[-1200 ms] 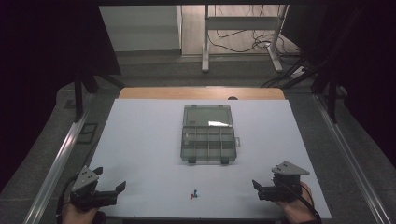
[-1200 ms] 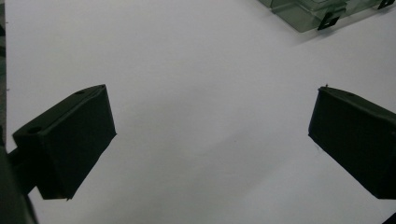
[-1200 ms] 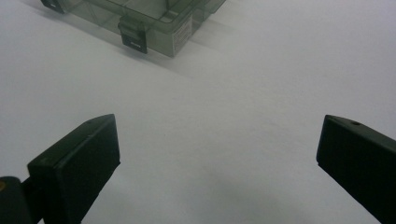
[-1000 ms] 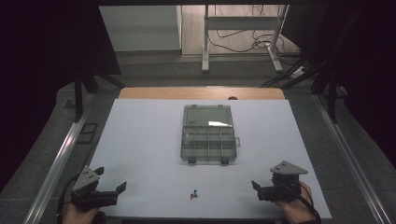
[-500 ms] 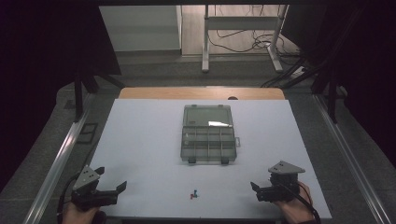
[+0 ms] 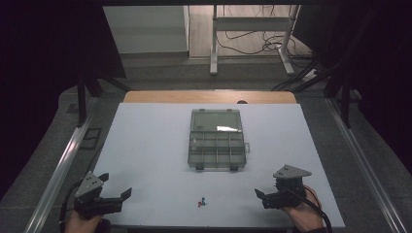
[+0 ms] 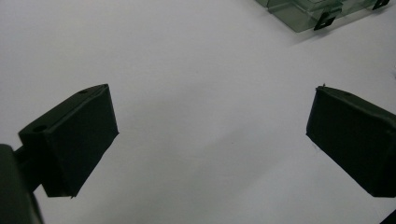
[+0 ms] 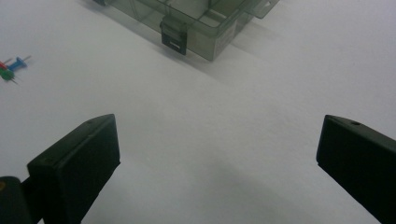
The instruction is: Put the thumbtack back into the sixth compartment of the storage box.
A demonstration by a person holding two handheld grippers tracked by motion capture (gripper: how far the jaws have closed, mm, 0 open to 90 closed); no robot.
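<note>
A clear plastic compartment box lies with its lid open in the middle of the white table sheet. Small coloured push pins lie near the front edge, below the box. My left gripper is at the front left, open and holding nothing. My right gripper is at the front right, also open and holding nothing, right of the pins. In the left gripper view the gripper has a box corner far ahead. In the right gripper view the gripper faces the box's latch side, with the pins at left.
Metal rails run along both sides of the table. Beyond the far wooden edge stand a frame leg and floor cables. The white sheet is bare around each gripper.
The right gripper has edged slightly left toward the pins. The left gripper has hardly moved. Box and pins are unchanged.
</note>
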